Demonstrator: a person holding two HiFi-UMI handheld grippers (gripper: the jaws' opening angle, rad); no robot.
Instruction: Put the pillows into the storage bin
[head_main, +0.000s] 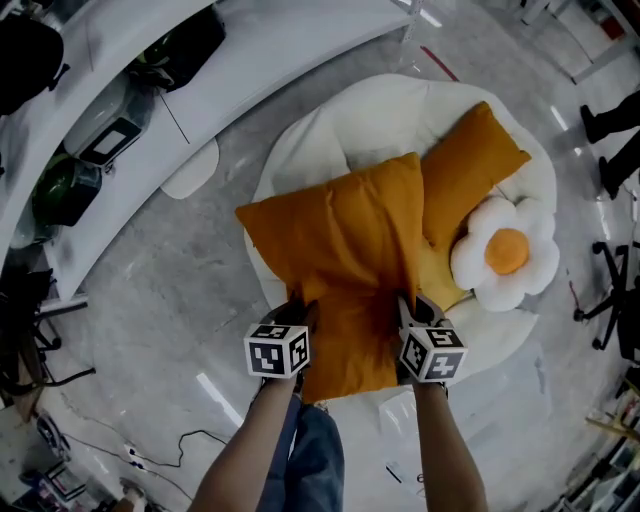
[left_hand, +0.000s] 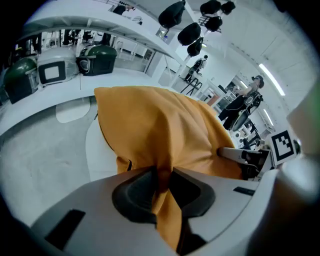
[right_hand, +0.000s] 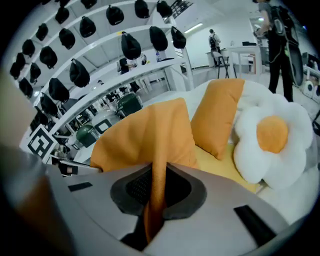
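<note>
Large orange fabric pillow (head_main: 345, 250) is held above the round white soft-walled tub (head_main: 300, 140), likely the bin. Left gripper (head_main: 298, 308) and right gripper (head_main: 406, 306) each pinch its near edge tight. Next call: carry forward, lower, release. The smaller orange pillow (head_main: 470, 170) and fried-egg plush cushion (head_main: 505, 255) crowd the right; the left side has room.

bare floor (head_main: 150, 300) left of white beanbag (head_main: 330, 120), curved white counter (head_main: 280, 50) beyond, egg cushion (head_main: 505, 255) at right

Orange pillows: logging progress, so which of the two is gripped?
The nearer orange pillow, pinched by the left claw and right claw; the other orange pillow lies untouched behind it.
</note>
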